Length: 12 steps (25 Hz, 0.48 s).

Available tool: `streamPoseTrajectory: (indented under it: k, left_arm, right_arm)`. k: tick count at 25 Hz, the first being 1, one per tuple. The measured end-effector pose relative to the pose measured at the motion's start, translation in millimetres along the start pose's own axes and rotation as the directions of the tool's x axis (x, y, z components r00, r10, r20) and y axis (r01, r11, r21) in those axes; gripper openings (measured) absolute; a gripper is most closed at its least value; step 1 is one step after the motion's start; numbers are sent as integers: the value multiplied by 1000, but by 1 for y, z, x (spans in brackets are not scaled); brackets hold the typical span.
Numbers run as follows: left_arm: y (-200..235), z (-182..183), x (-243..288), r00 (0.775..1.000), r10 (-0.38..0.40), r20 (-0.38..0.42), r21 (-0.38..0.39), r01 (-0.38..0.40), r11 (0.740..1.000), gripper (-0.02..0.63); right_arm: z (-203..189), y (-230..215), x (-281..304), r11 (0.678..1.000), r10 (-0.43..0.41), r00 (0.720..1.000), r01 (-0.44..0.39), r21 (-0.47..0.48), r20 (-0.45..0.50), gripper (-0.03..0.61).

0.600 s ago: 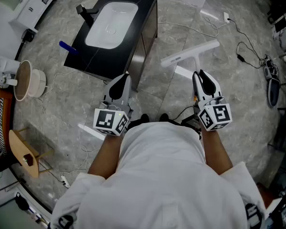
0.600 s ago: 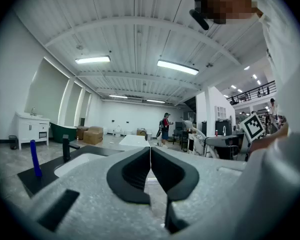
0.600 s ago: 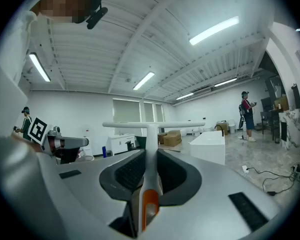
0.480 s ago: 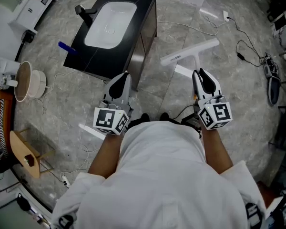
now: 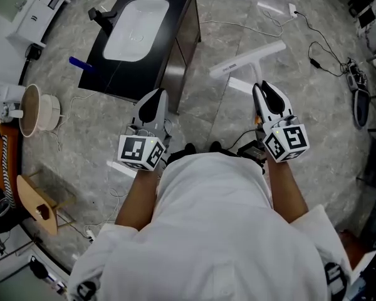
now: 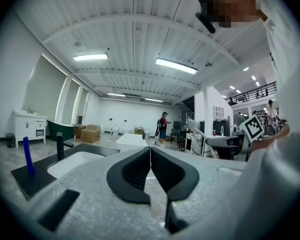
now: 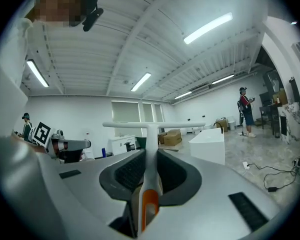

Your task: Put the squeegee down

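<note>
Person: white short-sleeved shirt [image 5: 219,237], plain, sleeves ending above the elbows.

Left gripper [image 5: 156,94] and right gripper [image 5: 262,88]: same build. The shells are light grey and speckled, tapering forward to a rounded nose. Black ribbed jaw pads sit in a black surround. A black rectangular slot shows on the shell face of each.

At the rear of each is a white cube with black square markers on its faces: left cube [image 5: 141,152], right cube [image 5: 287,142].

Squeegee [image 5: 248,58] handle end behind R tongs [image 5: 264,91]
</note>
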<state>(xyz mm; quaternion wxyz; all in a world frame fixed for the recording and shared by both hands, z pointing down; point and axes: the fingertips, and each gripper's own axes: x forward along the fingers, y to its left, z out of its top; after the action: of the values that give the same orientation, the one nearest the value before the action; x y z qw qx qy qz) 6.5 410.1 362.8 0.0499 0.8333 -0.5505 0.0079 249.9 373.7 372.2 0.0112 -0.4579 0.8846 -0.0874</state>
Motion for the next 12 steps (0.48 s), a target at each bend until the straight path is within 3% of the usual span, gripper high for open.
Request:
streamPoseTrajectory:
  k: [12]
  left_arm:
    - [-29,-6,22,1000,-15,-10,0,15,1000,17]
  right_arm:
    - [0,-37,-20,1000,14,1000,-14,19,12,78]
